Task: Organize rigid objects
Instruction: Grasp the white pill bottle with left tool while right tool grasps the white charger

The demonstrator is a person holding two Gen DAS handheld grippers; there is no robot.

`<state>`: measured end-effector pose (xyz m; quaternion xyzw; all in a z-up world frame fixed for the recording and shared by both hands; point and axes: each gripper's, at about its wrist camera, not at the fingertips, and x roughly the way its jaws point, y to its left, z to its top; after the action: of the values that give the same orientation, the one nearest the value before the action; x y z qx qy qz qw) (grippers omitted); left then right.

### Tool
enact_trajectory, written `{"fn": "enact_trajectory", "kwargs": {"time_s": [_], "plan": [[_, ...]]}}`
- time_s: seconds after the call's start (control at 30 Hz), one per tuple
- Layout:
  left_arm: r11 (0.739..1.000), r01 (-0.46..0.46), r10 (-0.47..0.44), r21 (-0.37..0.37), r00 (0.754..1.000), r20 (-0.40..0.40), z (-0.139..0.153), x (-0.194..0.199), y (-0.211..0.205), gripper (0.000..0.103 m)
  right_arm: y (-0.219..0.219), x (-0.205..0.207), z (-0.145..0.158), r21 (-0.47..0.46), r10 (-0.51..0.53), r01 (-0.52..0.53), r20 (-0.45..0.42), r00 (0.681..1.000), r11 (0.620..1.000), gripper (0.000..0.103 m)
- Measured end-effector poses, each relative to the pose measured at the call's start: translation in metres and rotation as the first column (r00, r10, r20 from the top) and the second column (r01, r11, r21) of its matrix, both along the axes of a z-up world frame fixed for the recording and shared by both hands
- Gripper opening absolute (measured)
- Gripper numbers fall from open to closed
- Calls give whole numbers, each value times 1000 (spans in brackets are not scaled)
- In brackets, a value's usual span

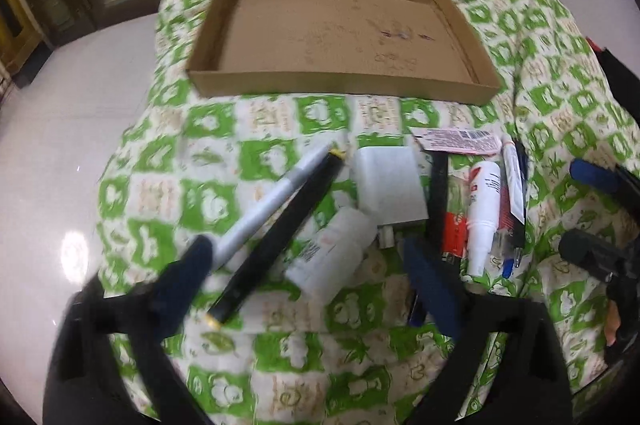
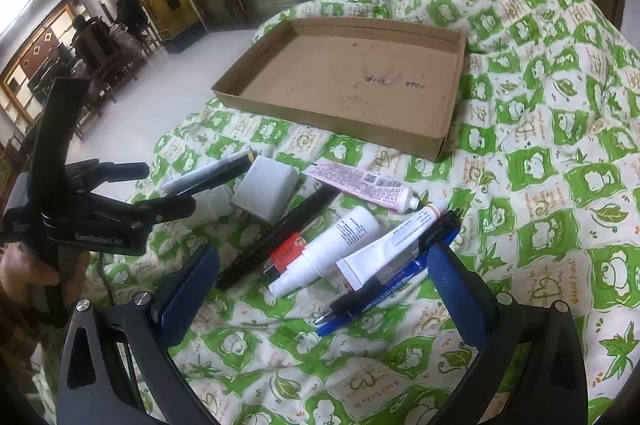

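Both tongs released over the clutter, cardboard tray (image 2: 448,129) not yet loaded.

Left tongs (image 1: 316,277) spread wide, nearest to the small white bottle (image 1: 332,257), which lies just ahead between the fingers, long axis diagonal toward the right finger. Right tongs (image 2: 324,289) also spread, 2 pens (image 2: 384,289) and a white tube (image 2: 384,245) just ahead, axes running up-right. Beyond: white adapter (image 2: 266,191), pink tube (image 2: 360,185), then the tray on the green quilt (image 2: 560,185).
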<state>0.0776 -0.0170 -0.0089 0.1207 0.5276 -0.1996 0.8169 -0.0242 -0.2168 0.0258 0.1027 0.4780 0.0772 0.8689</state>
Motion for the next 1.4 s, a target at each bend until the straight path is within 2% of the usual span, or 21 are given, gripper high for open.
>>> {"fn": "enact_trajectory", "kwargs": {"time_s": [0.07, 0.23, 0.3, 0.33, 0.47, 0.6, 0.67, 0.77, 0.83, 0.9, 0.97, 1.07, 1.1, 1.27, 1.33, 1.37, 1.4], "plan": [[1000, 26, -25, 10, 1000, -17, -6, 1, -5, 71, -5, 2, -1, 12, -15, 15, -4, 1000, 1000, 102], [996, 67, -65, 54, 997, -45, -22, -1, -15, 69, -7, 5, -5, 20, -22, 23, -23, 999, 1000, 102], [995, 85, -84, 41, 996, -41, -21, 0, -21, 56, -5, 6, -7, 21, -16, 16, -28, 999, 1000, 102], [996, 91, -89, 26, 995, -54, -20, 1, -23, 39, -4, 7, -7, 25, -11, 12, -29, 1000, 1000, 102], [994, 108, -106, 30, 991, -76, -24, -2, -28, 34, -2, 8, -9, 36, 3, -2, -33, 999, 999, 95], [996, 85, -84, 5, 987, -140, -23, -10, -22, 32, 0, 12, -14, 75, 9, -5, -63, 998, 997, 87], [998, 56, -56, -3, 984, -168, -26, -14, -16, 32, 3, 21, -18, 135, 24, -10, -103, 994, 991, 83], [997, -27, 13, -66, 981, -195, -32, -16, -4, 32, 18, 38, -22, 191, 69, -40, -145, 987, 981, 81], [987, -92, 62, -128, 972, -226, -36, -13, 5, 32, 29, 50, -27, 223, 87, -47, -173, 981, 974, 78], [974, -138, 93, -177, 967, -237, -36, -13, 14, 32, 38, 64, -33, 277, 100, -42, -200, 975, 960, 66], [968, -154, 106, -197, 966, -236, -35, -14, 20, 32, 46, 79, -42, 302, 86, -10, -237, 968, 953, 65], [962, -172, 119, -213, 963, -244, -40, -16, 24, 32, 53, 93, -60, 306, 61, 40, -312, 948, 951, 63], [962, -173, 119, -211, 962, -247, -41, -16, 26, 32, 54, 95, -63, 312, 53, 52, -318, 947, 949, 60], [969, -162, 114, -187, 962, -247, -40, -20, 31, 35, 65, 106, -74, 266, 14, 77, -322, 947, 961, 60], [971, -158, 113, -177, 964, -241, -40, -22, 33, 35, 63, 109, -75, 245, 7, 72, -309, 951, 967, 55], [972, -157, 113, -173, 964, -239, -40, -23, 34, 35, 62, 111, -77, 233, 8, 67, -308, 951, 970, 45], [973, -157, 115, -168, 965, -237, -43, -16, 17, 35, 59, 112, -79, 242, 14, 63, -305, 952, 968, 45]]}}
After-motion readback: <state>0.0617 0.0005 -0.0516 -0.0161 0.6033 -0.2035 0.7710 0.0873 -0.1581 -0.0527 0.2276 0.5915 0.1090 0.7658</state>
